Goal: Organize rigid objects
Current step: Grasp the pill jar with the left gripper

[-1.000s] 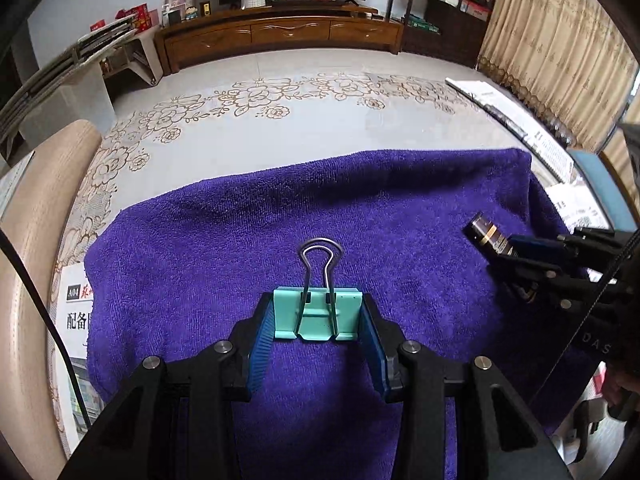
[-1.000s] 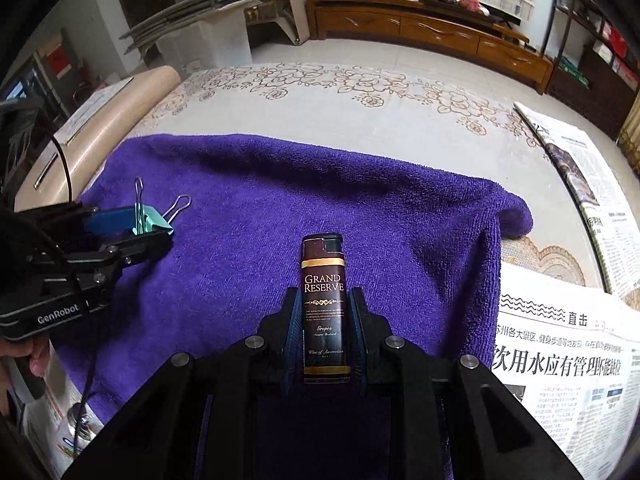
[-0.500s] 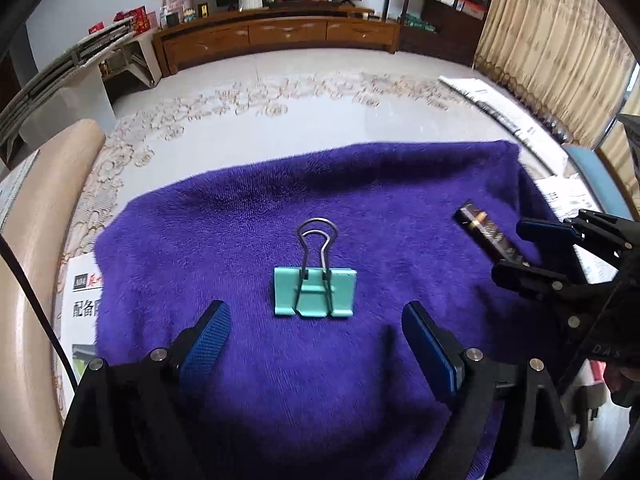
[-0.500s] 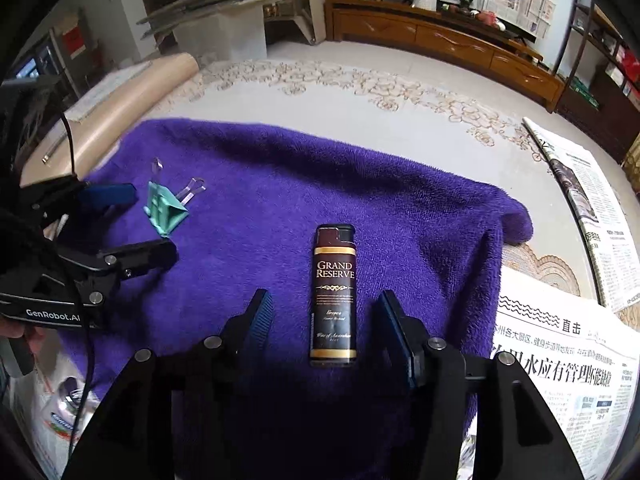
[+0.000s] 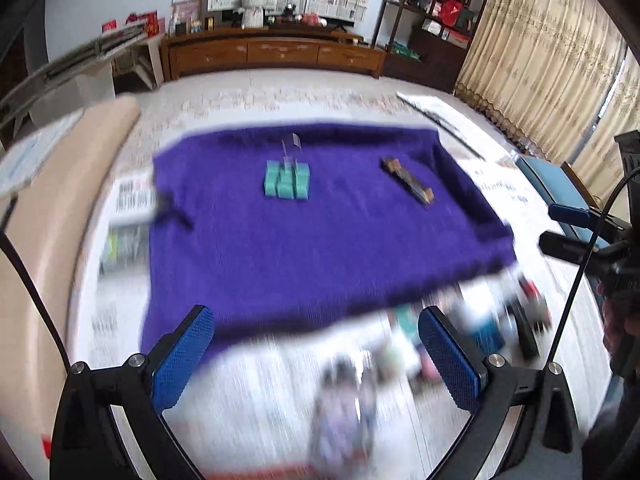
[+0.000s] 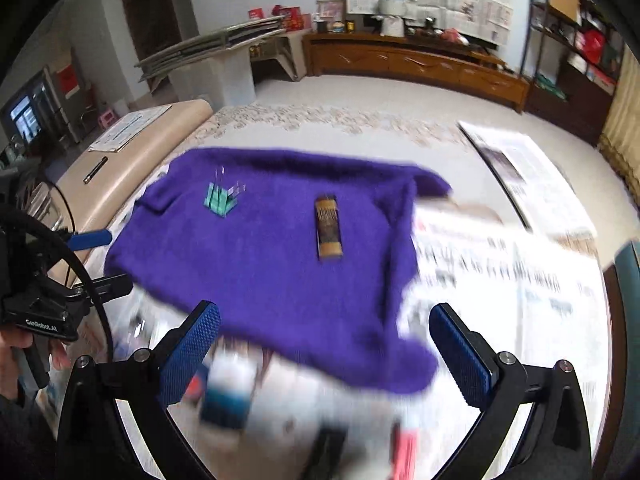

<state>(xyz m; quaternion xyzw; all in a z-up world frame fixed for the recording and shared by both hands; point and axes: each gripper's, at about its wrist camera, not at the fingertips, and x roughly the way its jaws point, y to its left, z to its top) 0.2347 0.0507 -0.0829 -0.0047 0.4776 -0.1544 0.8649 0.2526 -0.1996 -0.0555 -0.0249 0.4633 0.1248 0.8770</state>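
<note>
A teal binder clip (image 5: pixel 287 179) (image 6: pixel 219 198) lies on the purple towel (image 5: pixel 304 240) (image 6: pixel 260 272), left of a dark brown lighter (image 5: pixel 409 180) (image 6: pixel 329 227) that also rests there. Both frames are blurred by motion. My left gripper (image 5: pixel 316 354) is pulled back past the towel's near edge, its jaws opening wide with nothing between them. My right gripper (image 6: pixel 324 350) hangs over the towel's near edge, its jaws likewise opening and empty. Each gripper also shows at the edge of the other's view, the right one (image 5: pixel 568 228) and the left one (image 6: pixel 92 256).
Newspapers (image 6: pixel 520 272) cover the floor right of the towel and in front of it. Several blurred small items (image 5: pixel 500 320) (image 6: pixel 228 392) lie near the towel's front edge. A beige cushion (image 5: pixel 48 216) runs along the left. A wooden cabinet (image 5: pixel 276 54) stands at the far wall.
Both grippers let go, opened wide and drew back and up from the towel. The clip and lighter stay on the towel, now farther off in both views.
</note>
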